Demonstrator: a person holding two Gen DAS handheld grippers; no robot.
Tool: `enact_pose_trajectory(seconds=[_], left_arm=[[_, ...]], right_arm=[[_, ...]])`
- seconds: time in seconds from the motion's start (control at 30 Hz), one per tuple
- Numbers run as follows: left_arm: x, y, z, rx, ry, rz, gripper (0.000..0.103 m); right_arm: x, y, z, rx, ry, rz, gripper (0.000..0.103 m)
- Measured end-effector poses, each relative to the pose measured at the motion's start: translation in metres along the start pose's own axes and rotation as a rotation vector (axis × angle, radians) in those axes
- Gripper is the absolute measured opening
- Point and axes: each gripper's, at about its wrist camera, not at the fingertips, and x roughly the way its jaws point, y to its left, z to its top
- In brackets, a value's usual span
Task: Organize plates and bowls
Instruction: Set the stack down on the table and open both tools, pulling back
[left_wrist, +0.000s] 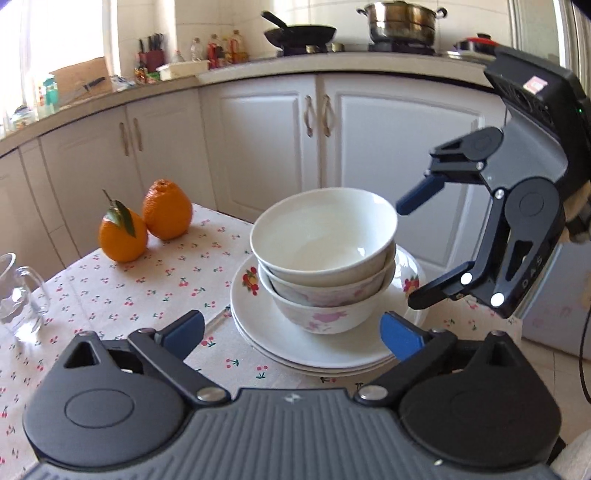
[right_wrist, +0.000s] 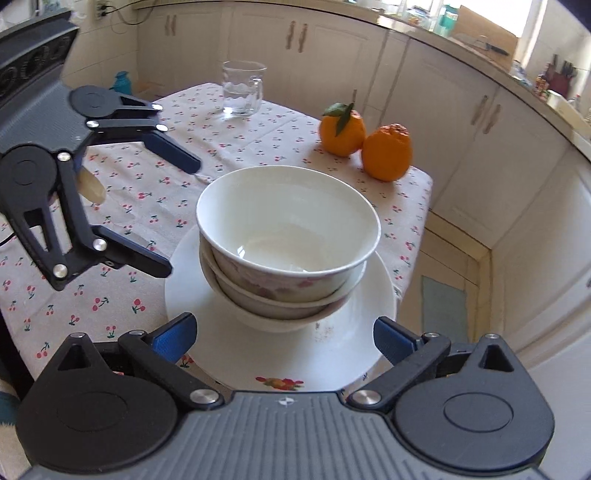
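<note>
Bowls (left_wrist: 321, 258) stacked on plates (left_wrist: 314, 350) near table edge (right_wrist: 424, 206), left claw (left_wrist: 291, 336) and right claw (right_wrist: 284, 339) both wide apart, empty, flanking stack

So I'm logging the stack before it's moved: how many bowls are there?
3, nested upright on the plates: the top bowl, the middle bowl showing only as a band, and the bottom bowl on the plates. More could hide inside.

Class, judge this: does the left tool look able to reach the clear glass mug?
Probably yes: the left tool is open and empty, and only bare cherry-print tablecloth lies before the clear glass mug.
</note>
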Motion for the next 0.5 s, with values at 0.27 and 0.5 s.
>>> enact_pose_trajectory(seconds=[0.27,0.5], left_arm=[[-0.05,-0.027,-0.001,-0.249,-0.067,0.258,0.102],[-0.073,-0.039,-0.005,-0.299,-0.031,0.345,0.102]], right_arm=[[-0.048,0.023,-0.018,0.473,-0.047,-0.364,0.103],[-0.081,0.064,-0.031,0.566,-0.128,-0.423,0.103]])
